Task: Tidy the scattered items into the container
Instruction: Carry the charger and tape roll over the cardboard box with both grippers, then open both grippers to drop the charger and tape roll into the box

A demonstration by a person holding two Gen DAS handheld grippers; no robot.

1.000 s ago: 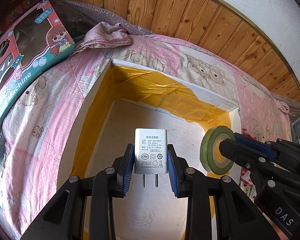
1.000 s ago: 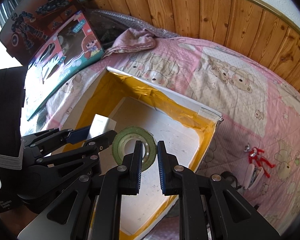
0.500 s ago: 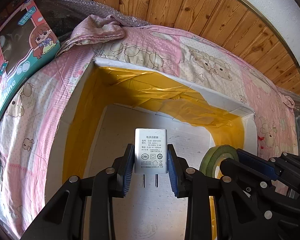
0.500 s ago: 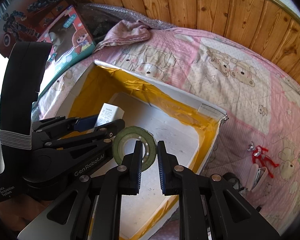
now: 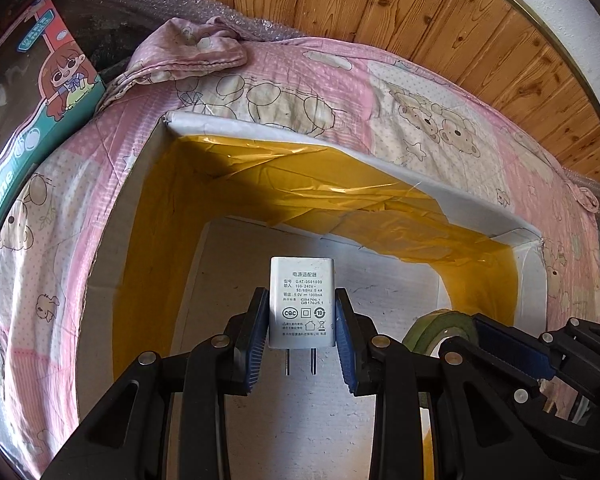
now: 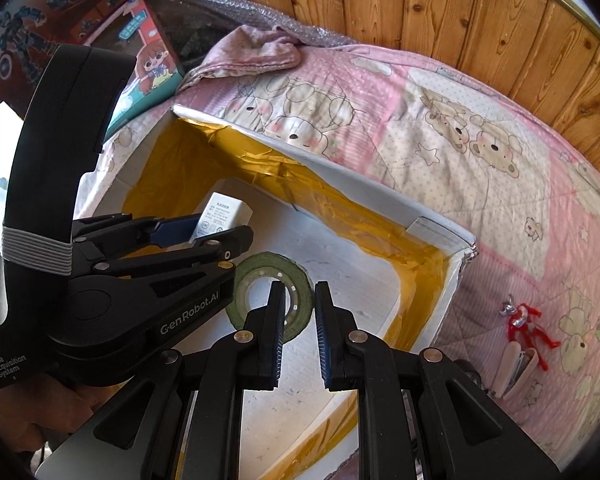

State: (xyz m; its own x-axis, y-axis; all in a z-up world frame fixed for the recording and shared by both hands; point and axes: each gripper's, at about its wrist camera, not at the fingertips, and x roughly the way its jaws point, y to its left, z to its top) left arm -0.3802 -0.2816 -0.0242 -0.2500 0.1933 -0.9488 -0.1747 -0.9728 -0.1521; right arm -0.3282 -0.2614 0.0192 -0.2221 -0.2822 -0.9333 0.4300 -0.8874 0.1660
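The left gripper [image 5: 302, 316] points forward and down into the open box [image 5: 148, 184], its two fingers [image 5: 254, 336] clamped on the flat sides of a white power adapter [image 5: 302, 304]. The adapter stands upright between the pads, label toward the camera, its two metal prongs hanging below the grip, clear of the white floor of the box. From the right wrist view the same gripper [image 6: 202, 232] reaches in from the left, with the adapter [image 6: 222, 216] held over the far left part of the box interior; a hand [image 6: 32, 412] shows dimly beneath its black body.

The right gripper [image 6: 298, 316] also aims into the box, a little to the right of the left one. Its fingers [image 6: 274, 328] stand close together with a narrow gap, pinching the near edge of a green tape roll [image 6: 270, 292]; the ring lies tilted beyond the fingertips, its hole visible. In the left wrist view the roll [image 5: 436, 328] peeks out edge-on behind the right gripper's dark fingers.

The box [image 6: 424, 228] is white with yellow tape lining its inner walls, and it sits on a bed covered in a pink bear-print quilt [image 6: 440, 128]. To the right of the box, well apart from it, a small red and silver figure [image 6: 524, 324] lies on the quilt. A crumpled pink cloth [image 5: 188, 48] sits beyond the box's far edge. A toy package with a cartoon girl [image 5: 32, 96] leans at the far left, and wood panelling [image 5: 380, 12] backs the bed.
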